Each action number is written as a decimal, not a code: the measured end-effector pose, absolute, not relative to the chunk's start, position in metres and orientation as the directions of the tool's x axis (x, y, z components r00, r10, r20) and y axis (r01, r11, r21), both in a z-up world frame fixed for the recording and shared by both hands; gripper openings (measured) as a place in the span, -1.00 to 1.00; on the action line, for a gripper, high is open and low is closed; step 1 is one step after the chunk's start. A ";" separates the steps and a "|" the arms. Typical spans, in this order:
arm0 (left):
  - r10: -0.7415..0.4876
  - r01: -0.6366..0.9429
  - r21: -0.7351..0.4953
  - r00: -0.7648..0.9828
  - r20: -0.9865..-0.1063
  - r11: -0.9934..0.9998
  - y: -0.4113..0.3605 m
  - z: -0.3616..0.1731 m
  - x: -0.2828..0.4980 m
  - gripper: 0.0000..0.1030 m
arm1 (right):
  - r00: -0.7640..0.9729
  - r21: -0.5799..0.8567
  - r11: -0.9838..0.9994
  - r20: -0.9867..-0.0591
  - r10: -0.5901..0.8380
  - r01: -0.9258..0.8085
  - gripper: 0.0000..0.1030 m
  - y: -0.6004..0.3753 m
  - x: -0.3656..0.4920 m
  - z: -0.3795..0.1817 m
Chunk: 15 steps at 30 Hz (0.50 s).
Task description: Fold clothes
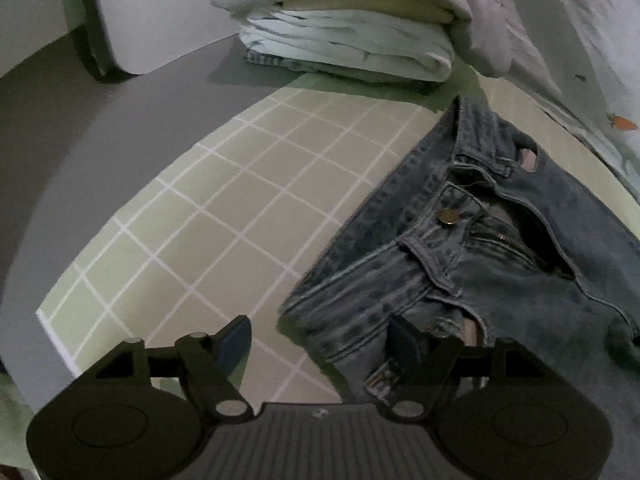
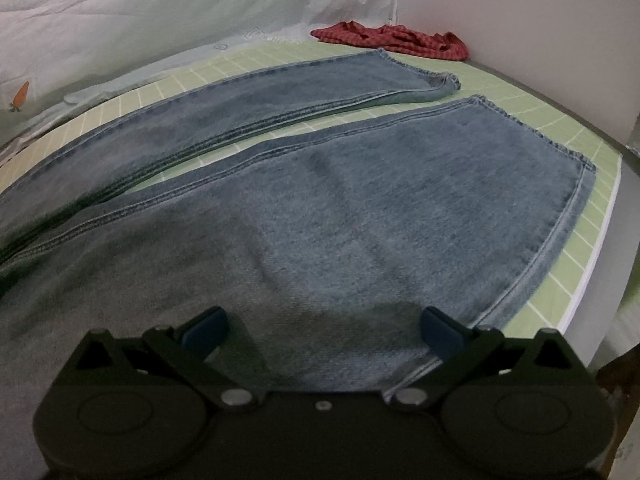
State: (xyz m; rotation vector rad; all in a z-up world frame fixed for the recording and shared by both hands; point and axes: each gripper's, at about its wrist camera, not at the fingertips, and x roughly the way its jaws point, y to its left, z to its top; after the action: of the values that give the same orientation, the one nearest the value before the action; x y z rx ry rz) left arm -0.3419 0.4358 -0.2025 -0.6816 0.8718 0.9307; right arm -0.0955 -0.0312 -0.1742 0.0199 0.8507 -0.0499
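Your left hand-held gripper stands wide with nothing clamped: its right finger sits over the near corner of the jeans' waistband, its left finger over bare green checked mat. So the jeans lie ahead and to the right of that gripper, waist end nearest it, fly open, button up. Your right hand-held gripper is wide too, empty, low over the near leg, with that leg's outer edge just by its right finger.

The jeans' long axis runs from the waist at your left hand out to the hems far off on the right, the two legs side by side with a thin strip of mat between them. I'd say the left hand is nearer the waist and the right nearer the thigh (a lengthwise fold looks likeliest).

No containers here; a folded stack sits far beyond the waist, a red garment past the hems.
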 end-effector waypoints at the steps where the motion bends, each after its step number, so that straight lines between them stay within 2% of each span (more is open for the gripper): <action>1: 0.394 -0.891 -0.127 0.316 -0.863 0.436 0.435 -0.201 -0.342 0.50 | 0.658 -0.002 0.999 -0.752 -0.032 0.047 1.00 -0.031 -0.095 -0.174; 9: 0.431 -0.868 -0.142 0.371 -0.822 0.476 0.408 -0.176 -0.326 0.56 | 0.662 0.037 0.994 -0.743 0.095 -0.101 1.00 -0.049 -0.092 -0.172; 15: 0.391 -0.840 -0.205 0.432 -0.812 0.503 0.358 -0.165 -0.302 0.68 | 0.626 0.117 0.967 -0.743 0.237 -0.227 1.00 -0.075 -0.084 -0.167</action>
State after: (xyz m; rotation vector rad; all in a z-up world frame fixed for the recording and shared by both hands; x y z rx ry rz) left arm -0.3023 0.3579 -0.1651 -0.6672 0.7803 0.8423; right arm -0.0840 -0.0749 -0.1666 0.0122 0.8534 0.2658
